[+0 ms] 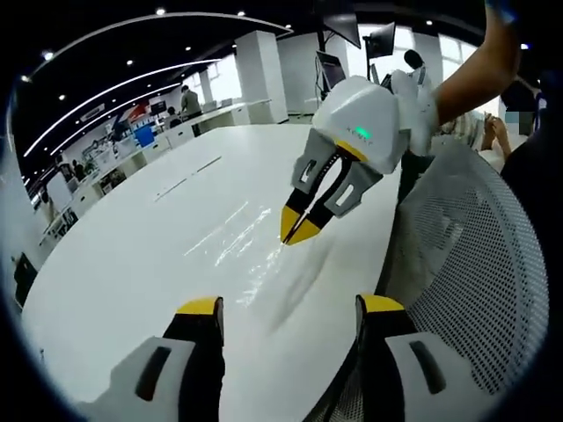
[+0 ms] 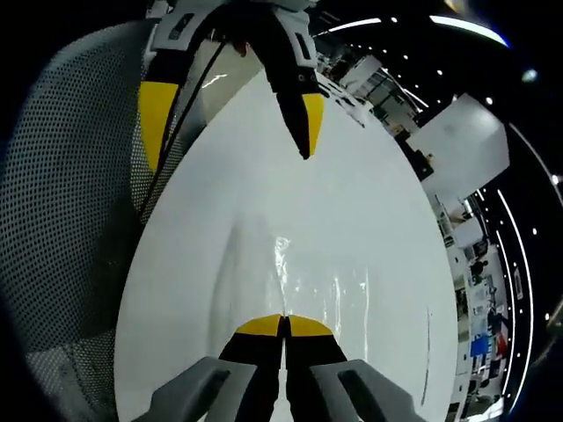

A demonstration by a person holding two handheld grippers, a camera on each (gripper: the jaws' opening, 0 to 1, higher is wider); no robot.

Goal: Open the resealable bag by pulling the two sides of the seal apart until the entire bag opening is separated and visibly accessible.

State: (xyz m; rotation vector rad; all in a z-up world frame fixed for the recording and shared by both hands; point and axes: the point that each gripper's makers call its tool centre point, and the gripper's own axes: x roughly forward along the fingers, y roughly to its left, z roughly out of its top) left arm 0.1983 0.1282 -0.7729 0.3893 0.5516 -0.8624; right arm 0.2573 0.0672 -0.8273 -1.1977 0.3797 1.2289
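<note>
— Where's the bag from your tools?

— The clear bag (image 1: 251, 255) lies flat on the table (image 1: 132, 264), between my two grippers. Its long axis runs from one to the other, and I see nothing inside it.

— Jaws?

— The right gripper (image 2: 283, 330) is closed tip to tip at the bag's edge (I can't tell if film is pinched). The left gripper (image 1: 290, 308) is wide open and holding nothing, just short of the bag. I judge the left must take the opposite lip.
</note>
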